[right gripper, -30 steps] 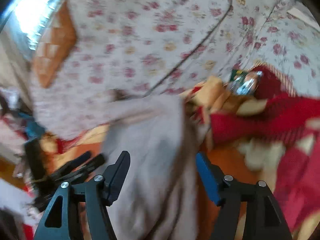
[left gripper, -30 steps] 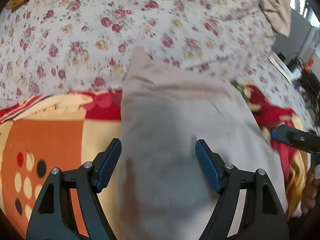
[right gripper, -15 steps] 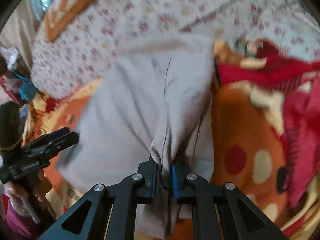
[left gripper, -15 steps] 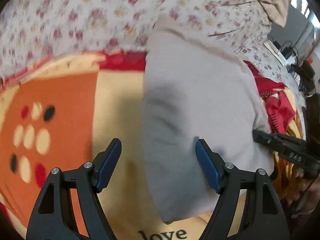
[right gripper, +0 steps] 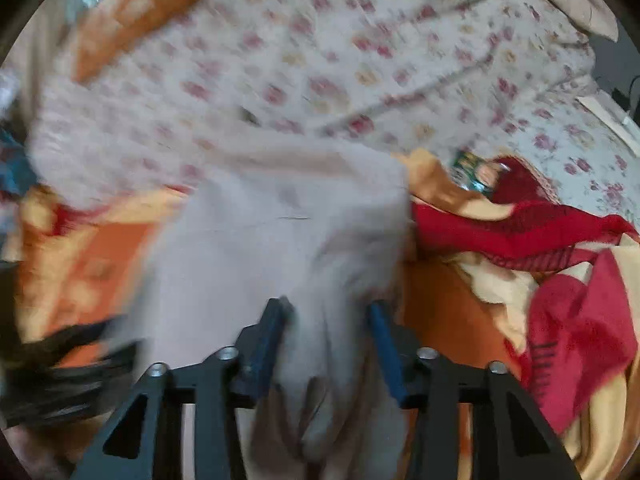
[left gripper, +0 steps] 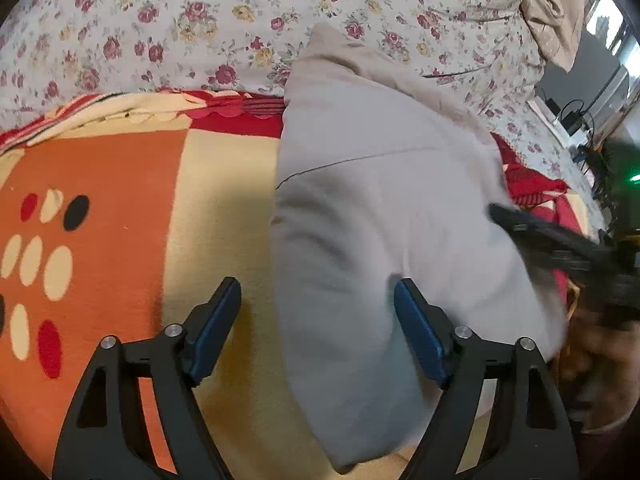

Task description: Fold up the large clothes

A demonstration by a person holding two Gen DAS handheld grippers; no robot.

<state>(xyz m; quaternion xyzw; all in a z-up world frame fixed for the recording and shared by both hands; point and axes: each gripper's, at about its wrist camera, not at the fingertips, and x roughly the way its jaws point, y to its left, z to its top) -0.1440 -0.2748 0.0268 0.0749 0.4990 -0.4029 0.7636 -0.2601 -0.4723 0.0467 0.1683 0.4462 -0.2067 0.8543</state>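
Two grippers work over one pale grey garment that lies folded on the orange and cream blanket, its far end reaching onto the floral bedsheet. The left gripper hovers with its blue pads spread wide, one pad over the blanket and the other over the cloth, holding nothing. The right gripper has its pads parted with a ridge of grey fabric between them; the blur hides whether they touch it, but the gap looks too wide for a grip. I judge that a fold has just been laid down and the next move calls for smoothing the bundle or taking a fresh edge for another fold. Half a second ago the right gripper was pinched tight on that ridge, so it has let go since, while the left has stayed open throughout
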